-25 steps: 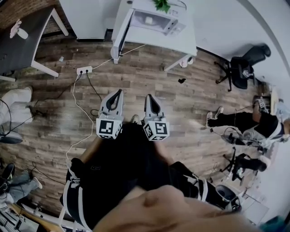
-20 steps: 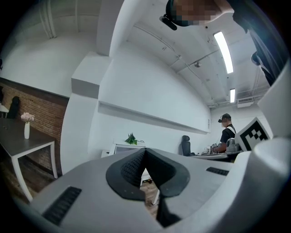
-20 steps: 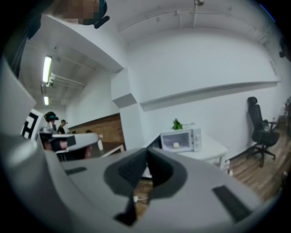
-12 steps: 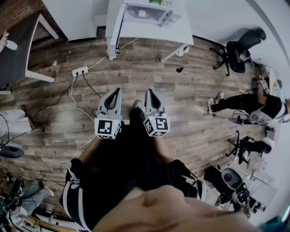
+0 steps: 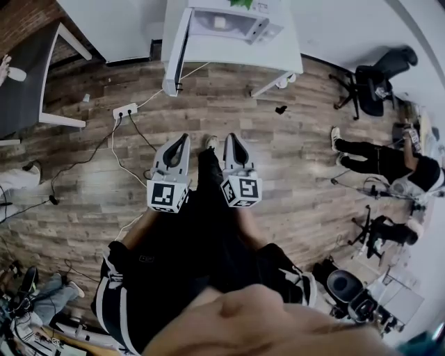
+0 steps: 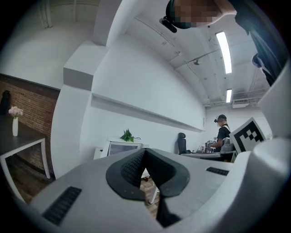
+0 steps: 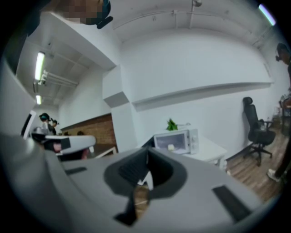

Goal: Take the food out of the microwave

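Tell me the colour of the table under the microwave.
White; the table shows best in the head view.

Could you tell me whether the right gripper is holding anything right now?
No; in its own view the right gripper has its jaws shut together with nothing between them.

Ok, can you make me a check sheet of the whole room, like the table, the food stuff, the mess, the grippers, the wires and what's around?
Surface: white table, mostly bare, across the wood floor.
Job's things: microwave on the table, pale thing inside; plant close by.
Clutter: small dark thing on the floor.
Grippers: left gripper and right gripper both shut, empty, side by side.
Cables: power strip with cords trailing over the floor.
Surroundings: office chair, person, brick wall.
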A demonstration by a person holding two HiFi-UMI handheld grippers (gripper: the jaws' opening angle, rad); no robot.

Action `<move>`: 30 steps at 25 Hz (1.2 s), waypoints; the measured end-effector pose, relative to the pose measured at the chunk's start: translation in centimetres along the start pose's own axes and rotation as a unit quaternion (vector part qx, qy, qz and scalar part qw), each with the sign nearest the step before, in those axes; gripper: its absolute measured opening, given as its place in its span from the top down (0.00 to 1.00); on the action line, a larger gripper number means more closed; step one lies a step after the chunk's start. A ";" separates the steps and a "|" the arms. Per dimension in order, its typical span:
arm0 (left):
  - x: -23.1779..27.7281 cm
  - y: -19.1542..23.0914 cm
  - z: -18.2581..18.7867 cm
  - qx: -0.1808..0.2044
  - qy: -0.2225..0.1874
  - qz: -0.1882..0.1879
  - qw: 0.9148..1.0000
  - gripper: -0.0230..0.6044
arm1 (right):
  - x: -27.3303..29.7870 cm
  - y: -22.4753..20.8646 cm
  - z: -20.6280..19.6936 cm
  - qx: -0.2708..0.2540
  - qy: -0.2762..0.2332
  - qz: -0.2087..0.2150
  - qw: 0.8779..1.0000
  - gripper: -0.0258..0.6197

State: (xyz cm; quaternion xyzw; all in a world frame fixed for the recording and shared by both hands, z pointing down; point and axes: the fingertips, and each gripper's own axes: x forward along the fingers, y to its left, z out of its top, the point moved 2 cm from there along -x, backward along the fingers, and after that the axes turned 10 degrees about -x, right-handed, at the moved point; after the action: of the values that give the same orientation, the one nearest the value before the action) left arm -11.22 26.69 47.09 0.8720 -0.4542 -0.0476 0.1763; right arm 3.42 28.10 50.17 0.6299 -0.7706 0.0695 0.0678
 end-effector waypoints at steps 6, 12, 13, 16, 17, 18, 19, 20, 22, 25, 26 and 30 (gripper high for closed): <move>6.0 0.7 0.8 0.005 0.001 0.008 1.000 0.91 | 5.3 -3.1 0.4 -0.002 0.001 0.017 1.000 0.91; 13.0 0.5 2.1 0.004 -0.004 0.017 1.000 0.91 | 10.5 -7.5 1.2 -0.002 0.009 0.037 0.999 0.91; 14.1 0.5 2.2 0.004 -0.005 0.019 1.000 0.91 | 11.3 -8.3 1.3 0.000 0.011 0.041 0.999 0.91; 17.4 0.3 2.4 0.009 -0.007 0.021 1.000 0.91 | 13.6 -10.6 1.6 0.004 0.016 0.051 0.999 0.91; 18.4 0.1 2.5 0.006 -0.007 0.025 1.000 0.91 | 14.3 -11.3 1.7 0.004 0.017 0.055 0.998 0.91; 19.3 0.0 2.6 0.001 -0.007 0.031 0.999 0.91 | 15.0 -11.9 1.8 0.004 0.018 0.060 0.998 0.91; 20.1 -0.1 2.7 -0.004 -0.007 0.037 0.999 0.91 | 15.6 -12.5 1.9 0.004 0.020 0.064 0.998 0.91; 20.8 -0.2 2.7 -0.006 -0.008 0.042 0.999 0.92 | 16.1 -13.0 2.0 0.003 0.022 0.070 0.997 0.91; 22.0 -0.2 2.8 -0.001 -0.011 0.052 0.999 0.91 | 17.1 -13.8 2.2 0.001 0.024 0.081 0.996 0.91; 23.4 -0.1 2.9 -0.004 -0.013 0.070 0.997 0.91 | 18.9 -14.8 2.1 -0.006 0.026 0.097 0.995 0.91; 23.8 0.0 2.8 -0.003 -0.015 0.073 0.997 0.91 | 19.3 -15.0 2.1 -0.007 0.028 0.101 0.995 0.91; 24.9 0.5 2.6 -0.003 -0.012 0.078 0.997 0.91 | 20.6 -15.8 1.9 -0.004 0.036 0.103 0.994 0.91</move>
State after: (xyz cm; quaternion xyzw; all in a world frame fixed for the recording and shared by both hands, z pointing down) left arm 2.27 5.61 46.80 0.8330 -0.5224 -0.0456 0.1763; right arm 14.81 4.80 52.64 0.5440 -0.8287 0.0953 0.0906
